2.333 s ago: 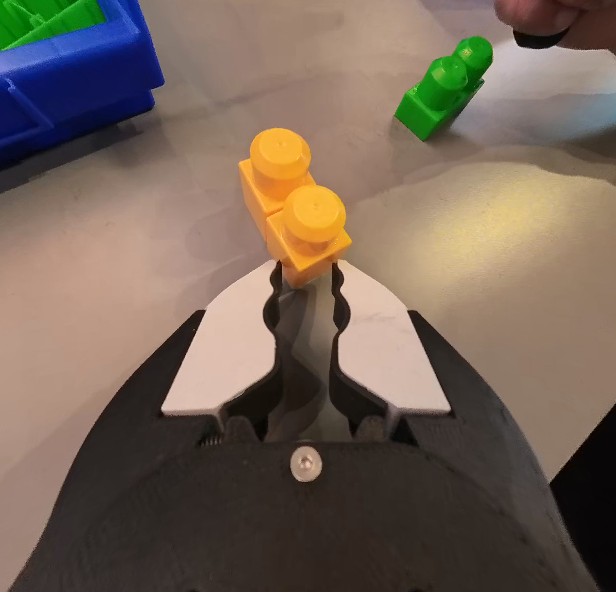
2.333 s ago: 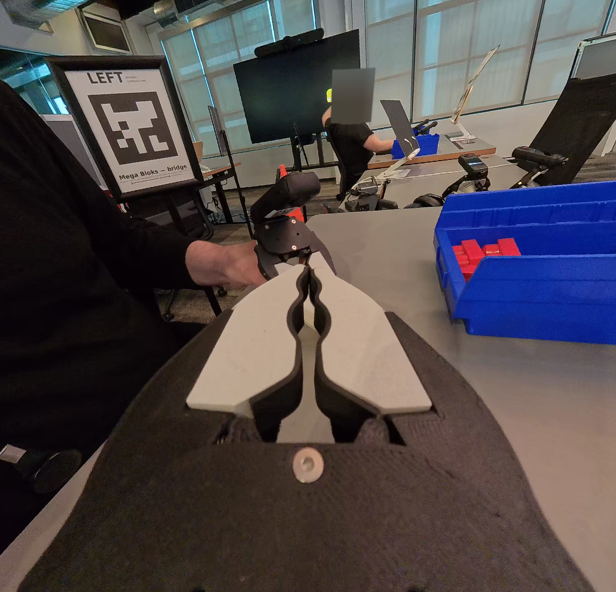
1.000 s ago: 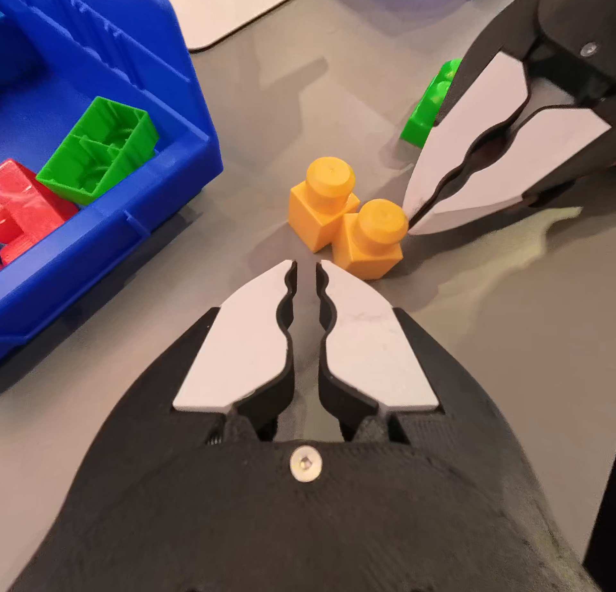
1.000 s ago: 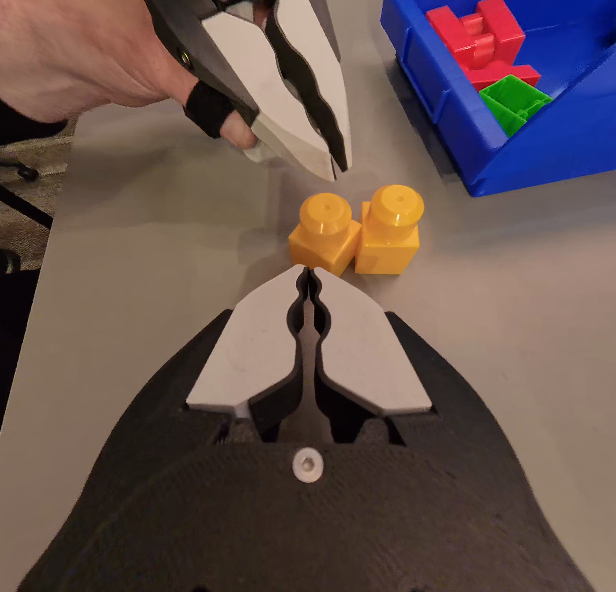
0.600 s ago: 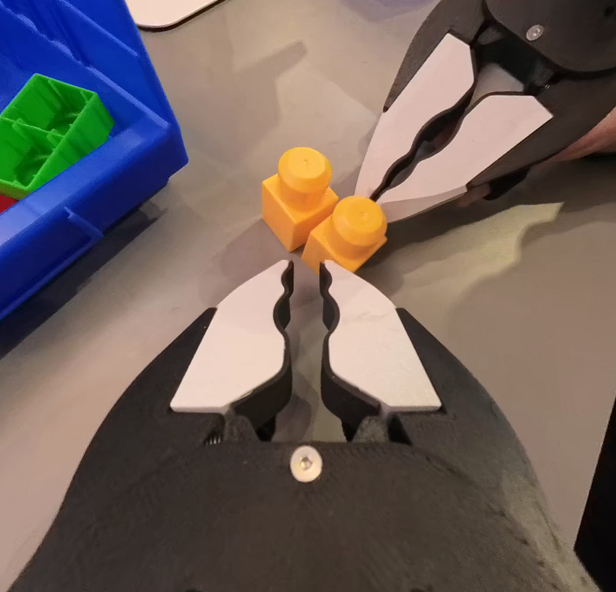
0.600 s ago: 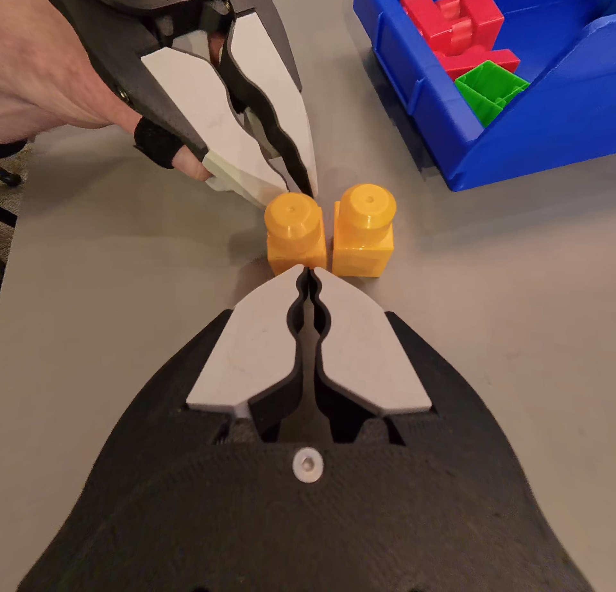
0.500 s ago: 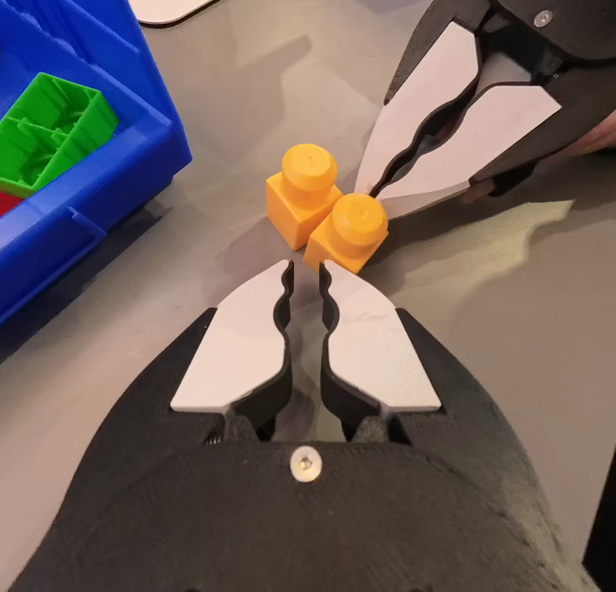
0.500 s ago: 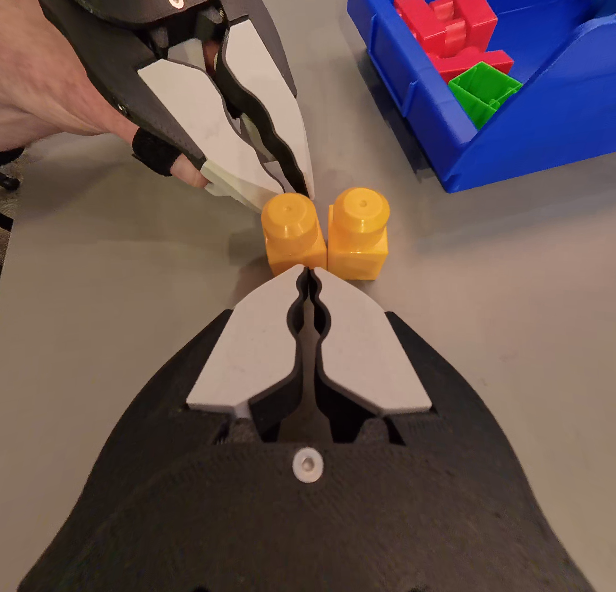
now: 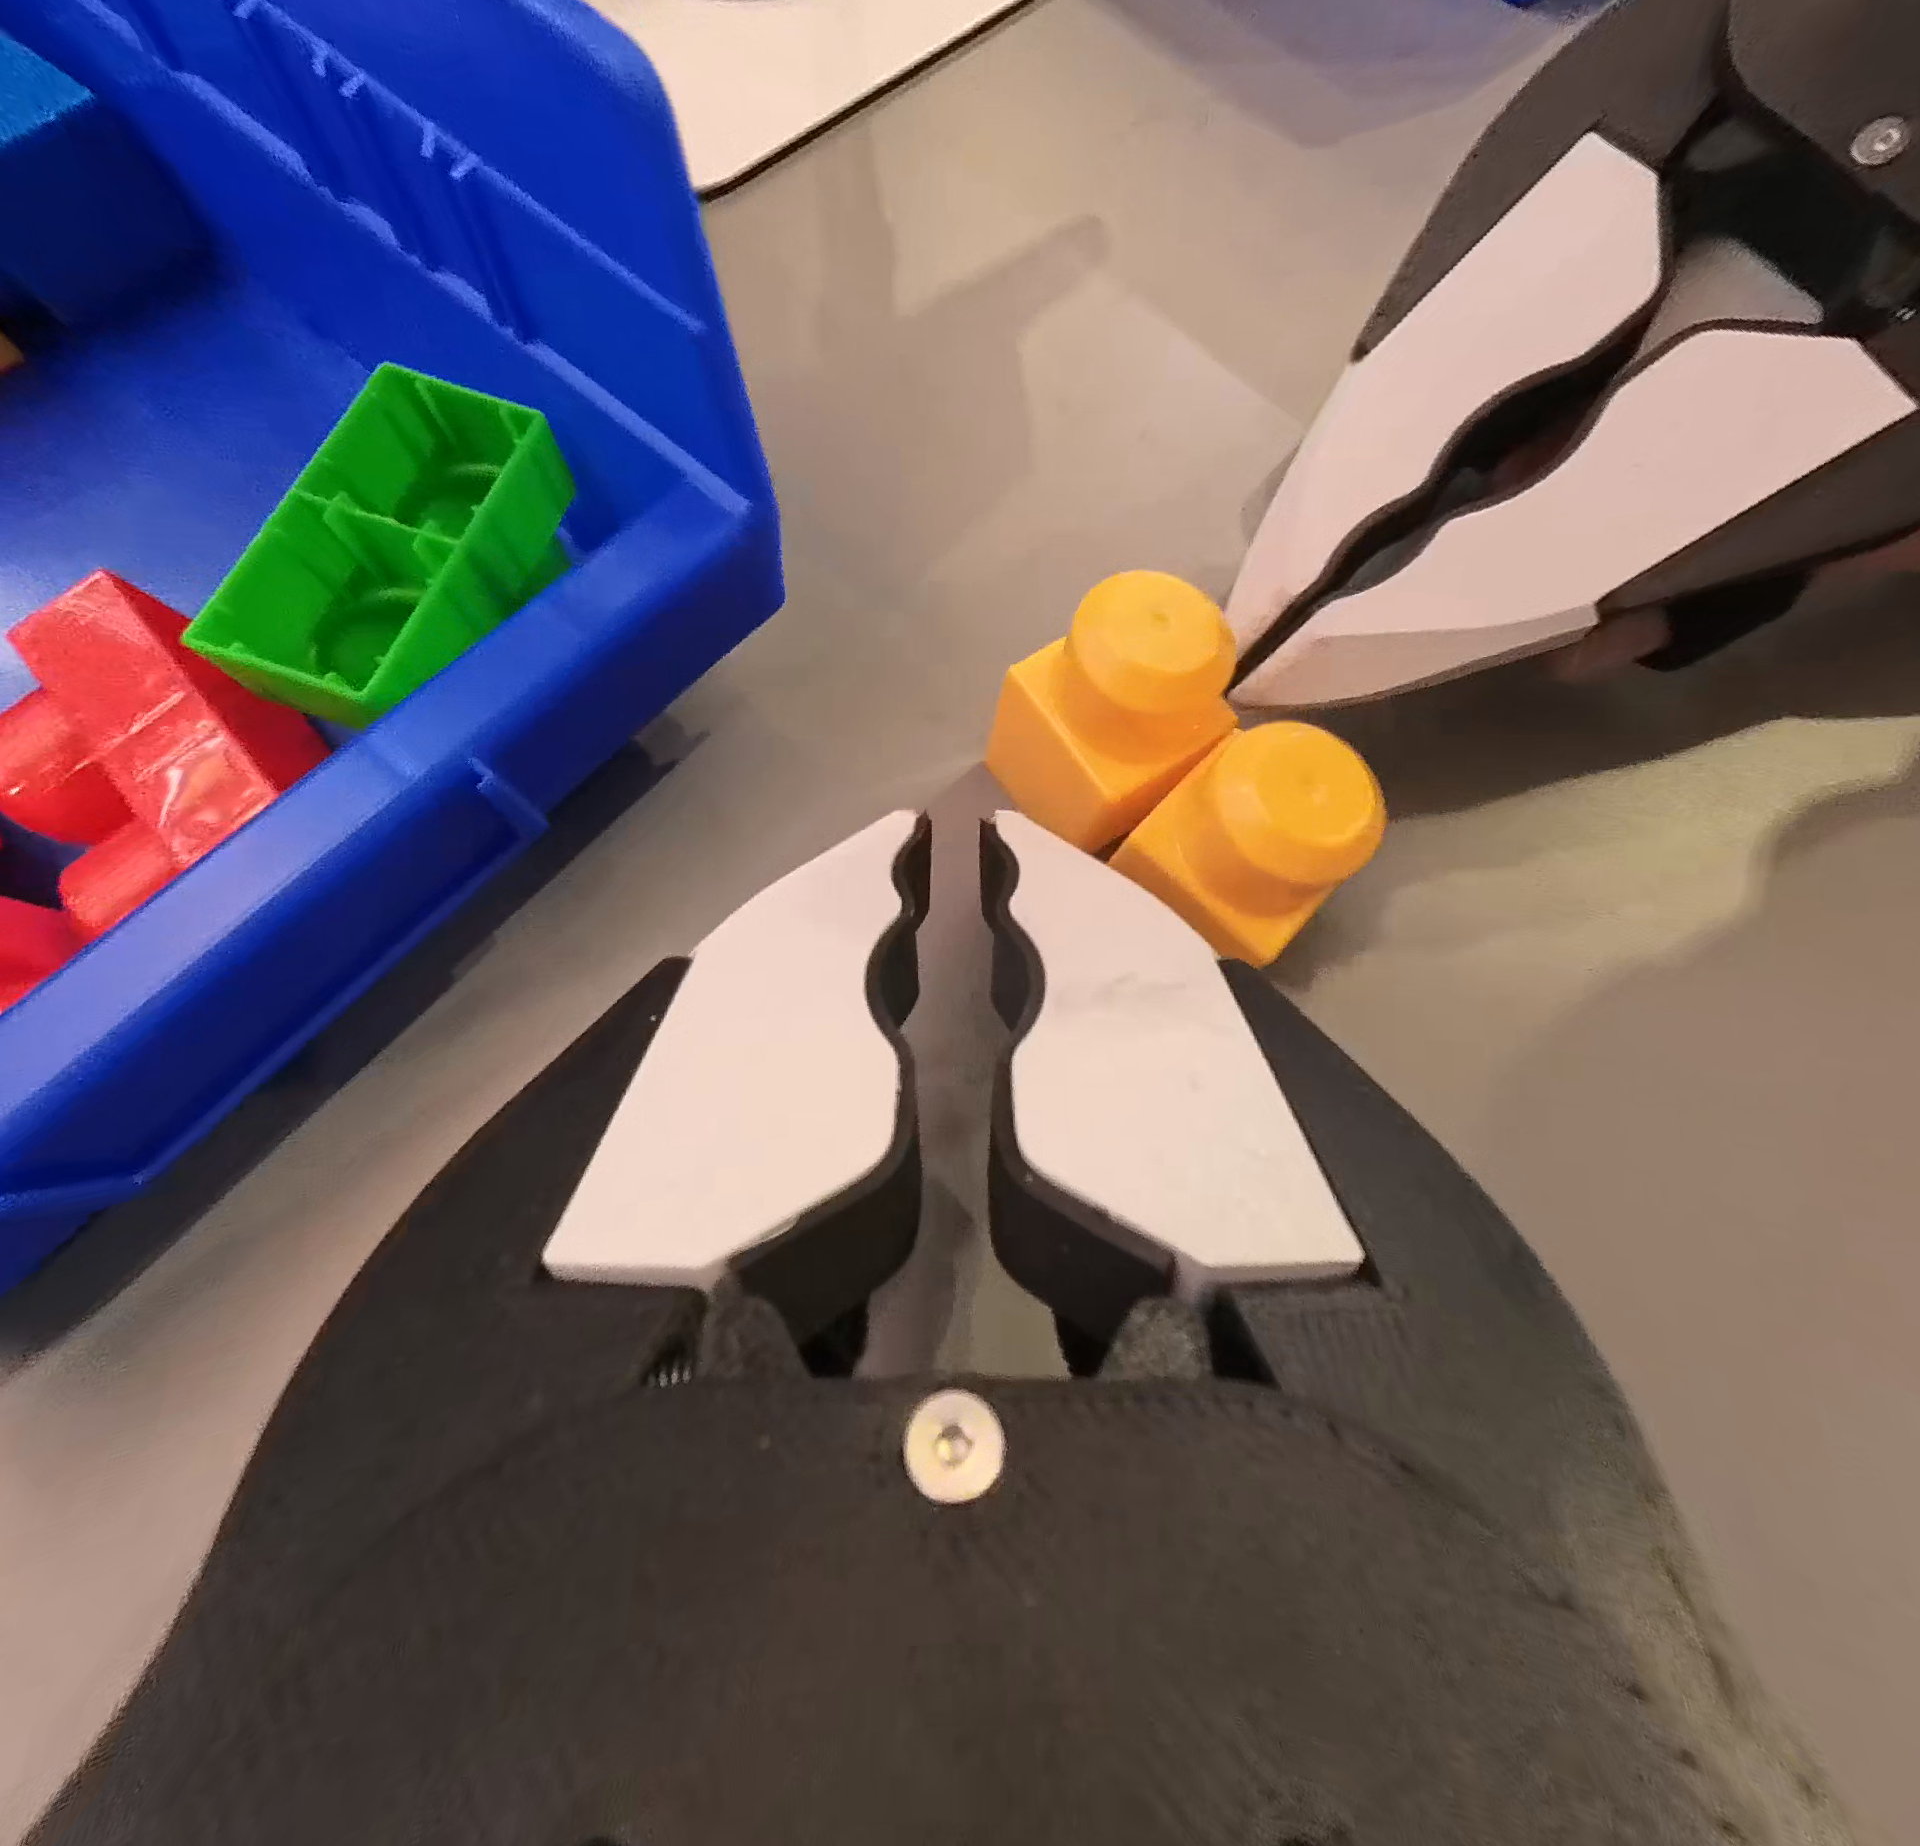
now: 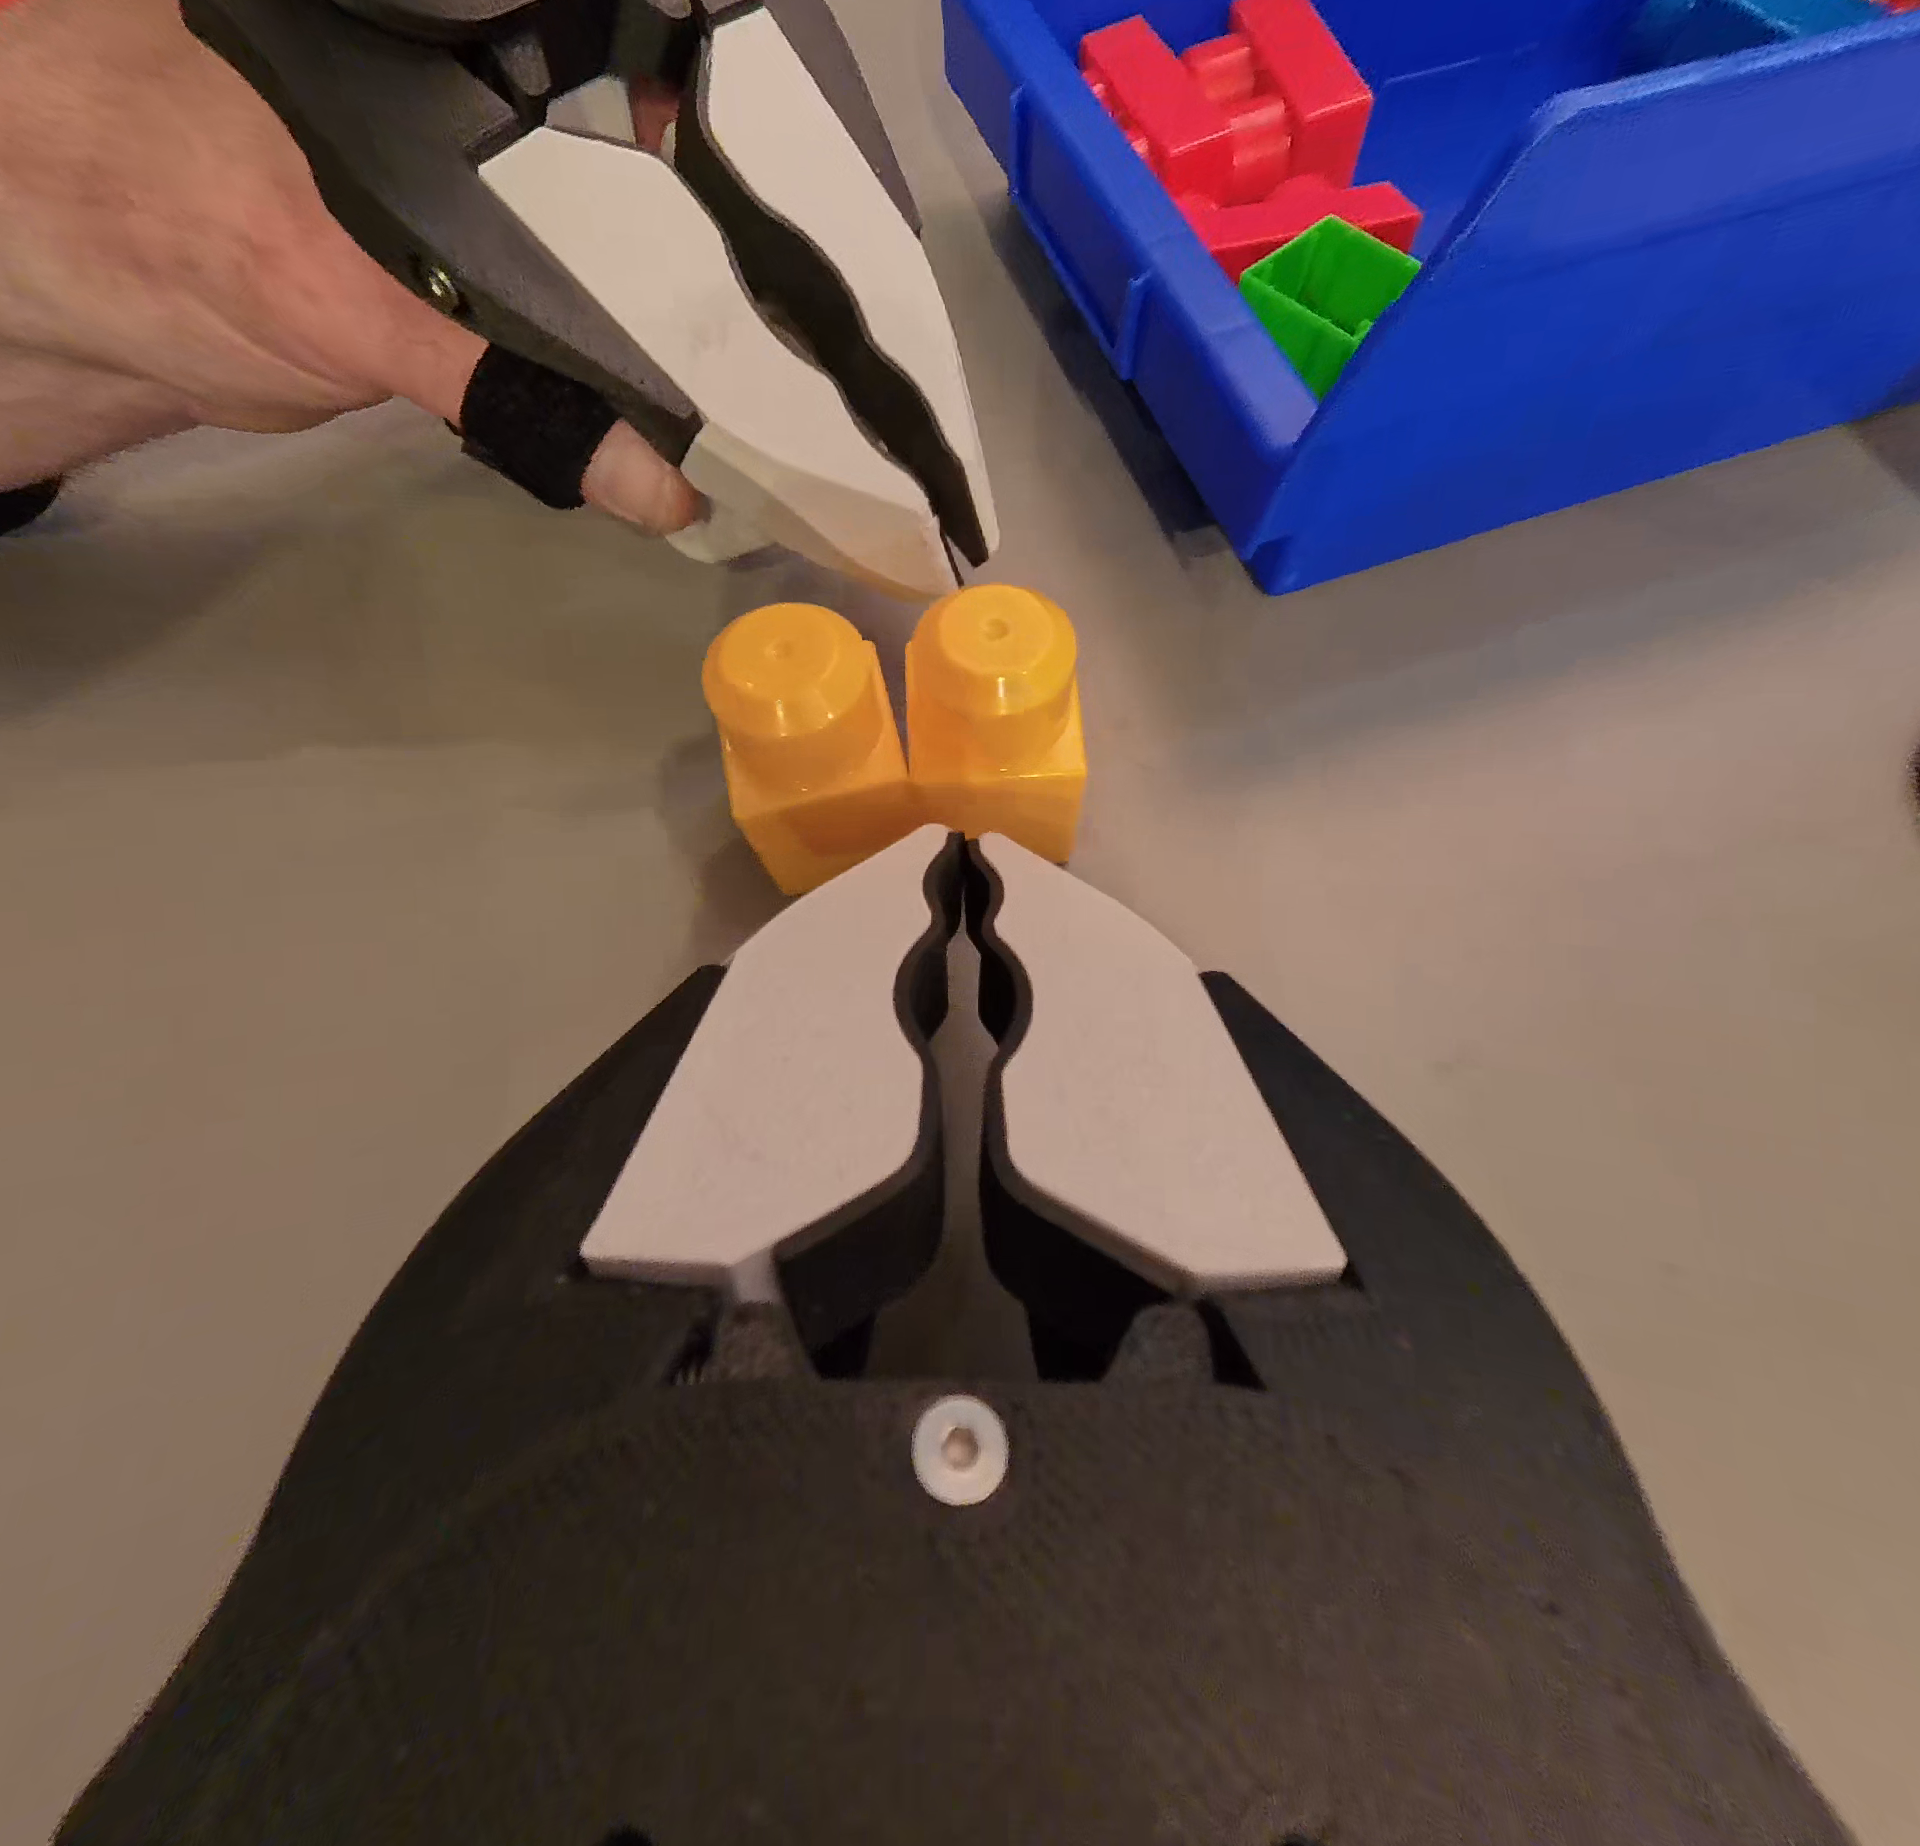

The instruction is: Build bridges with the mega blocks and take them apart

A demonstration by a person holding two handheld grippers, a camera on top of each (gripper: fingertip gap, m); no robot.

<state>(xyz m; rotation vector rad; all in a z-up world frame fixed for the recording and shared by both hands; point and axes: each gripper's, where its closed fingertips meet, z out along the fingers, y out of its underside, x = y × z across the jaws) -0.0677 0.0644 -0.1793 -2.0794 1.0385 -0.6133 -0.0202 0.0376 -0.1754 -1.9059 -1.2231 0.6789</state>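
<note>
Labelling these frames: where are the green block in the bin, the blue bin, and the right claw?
green block [image 9: 384, 539], left wrist view, hollow underside
blue bin [image 9: 665, 591], left wrist view, front corner wall
right claw [image 10: 961, 840], right wrist view, between closed fingertips

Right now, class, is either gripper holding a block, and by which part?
Neither. The left gripper is slightly open on air; the right gripper is shut beside the two yellow blocks.
</note>
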